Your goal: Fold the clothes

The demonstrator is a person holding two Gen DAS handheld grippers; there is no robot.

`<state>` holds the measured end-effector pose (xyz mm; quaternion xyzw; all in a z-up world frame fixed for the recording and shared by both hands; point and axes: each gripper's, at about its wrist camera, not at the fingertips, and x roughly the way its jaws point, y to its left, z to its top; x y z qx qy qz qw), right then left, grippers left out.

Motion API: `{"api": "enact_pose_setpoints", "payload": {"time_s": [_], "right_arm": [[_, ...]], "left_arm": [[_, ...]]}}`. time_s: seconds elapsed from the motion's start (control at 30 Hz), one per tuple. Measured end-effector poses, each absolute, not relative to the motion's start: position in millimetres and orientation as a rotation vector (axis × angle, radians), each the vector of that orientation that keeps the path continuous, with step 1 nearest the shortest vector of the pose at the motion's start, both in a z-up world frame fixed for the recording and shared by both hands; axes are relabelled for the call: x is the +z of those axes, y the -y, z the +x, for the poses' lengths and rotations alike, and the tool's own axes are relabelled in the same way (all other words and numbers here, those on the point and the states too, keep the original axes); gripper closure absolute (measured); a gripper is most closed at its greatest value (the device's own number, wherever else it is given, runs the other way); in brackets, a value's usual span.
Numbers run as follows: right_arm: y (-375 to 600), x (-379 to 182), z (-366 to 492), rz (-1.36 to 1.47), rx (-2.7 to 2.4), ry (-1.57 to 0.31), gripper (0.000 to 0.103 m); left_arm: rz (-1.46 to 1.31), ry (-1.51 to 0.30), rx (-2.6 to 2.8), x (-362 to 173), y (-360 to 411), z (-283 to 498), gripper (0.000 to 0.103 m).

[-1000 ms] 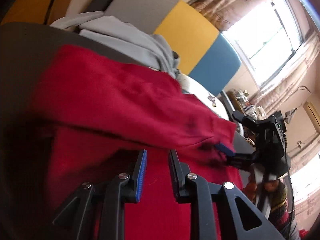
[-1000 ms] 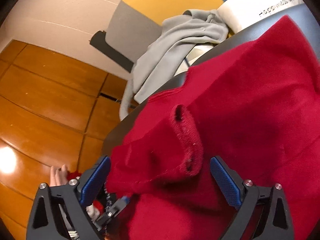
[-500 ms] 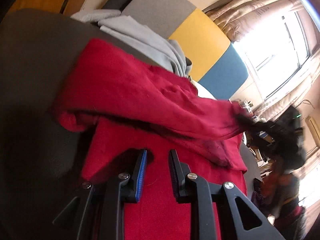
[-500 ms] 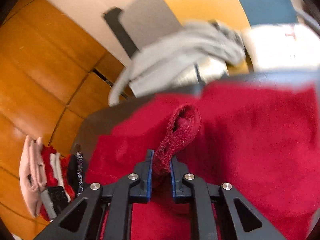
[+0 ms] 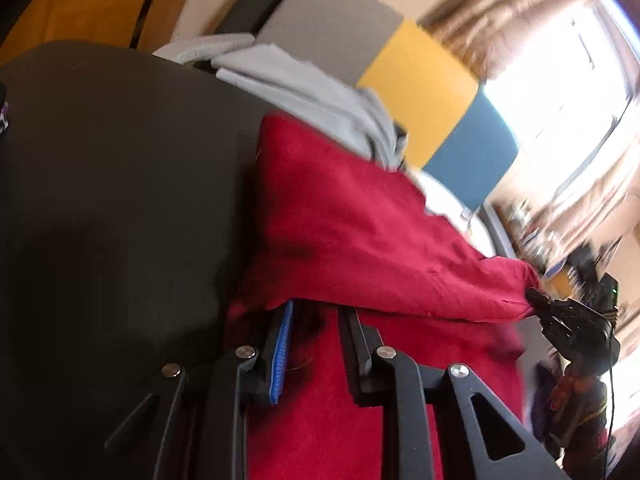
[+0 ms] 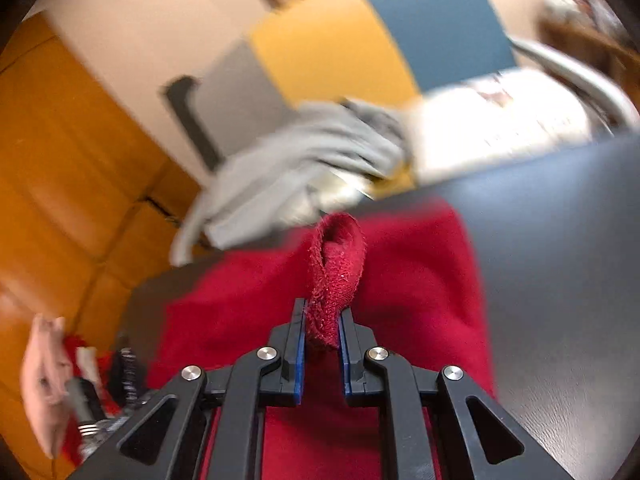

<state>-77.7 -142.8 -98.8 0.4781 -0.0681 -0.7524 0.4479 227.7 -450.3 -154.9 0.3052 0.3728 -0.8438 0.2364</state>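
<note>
You are working a red fleece garment (image 6: 416,304) with a nubbly looped pile, and it is lying spread over the dark leather-like seat surface (image 6: 560,264), its near half flat and one long part rising off it as a taut, creased band. Your right gripper (image 6: 322,336) is pinching the ribbed cuff of that band: the cuff is standing up from between the blue-padded fingers as a flattened loop, and the jaws have just been closing, with the cloth clamped between them. From the left wrist view, the band is stretching from the garment's far edge across to that gripper at the right. Your left gripper (image 5: 316,320) is sitting over the garment's flat near half, its tips tucked beneath the raised band; the fingers are standing narrowly apart, and you cannot tell whether they are gripping any cloth. A crumpled pale grey garment (image 6: 296,168) is lying beyond the red one.
</note>
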Motion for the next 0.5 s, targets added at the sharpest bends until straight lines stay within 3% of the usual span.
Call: {"api": "enact_pose_setpoints", "payload": {"time_s": [0.13, 0.37, 0.43, 0.5], "right_arm": [[111.7, -144.9, -87.9, 1.269, -1.853, 0.282, 0.09], [100.4, -131.5, -88.4, 1.253, -1.903, 0.253, 0.082], [95.5, -120.3, -86.3, 1.213, -1.941, 0.233, 0.062], [93.3, -106.5, -80.2, 1.155, -1.957, 0.204, 0.051]], "left_arm": [[0.873, -0.971, -2.325, -154.1, 447.0, 227.9, 0.08], [0.838, -1.033, -2.375, -129.6, 447.9, 242.8, 0.081], [0.8, -0.96, -2.409, -112.7, 447.4, 236.6, 0.08], [0.785, -0.891, -2.424, -102.5, 451.0, 226.3, 0.08]]}}
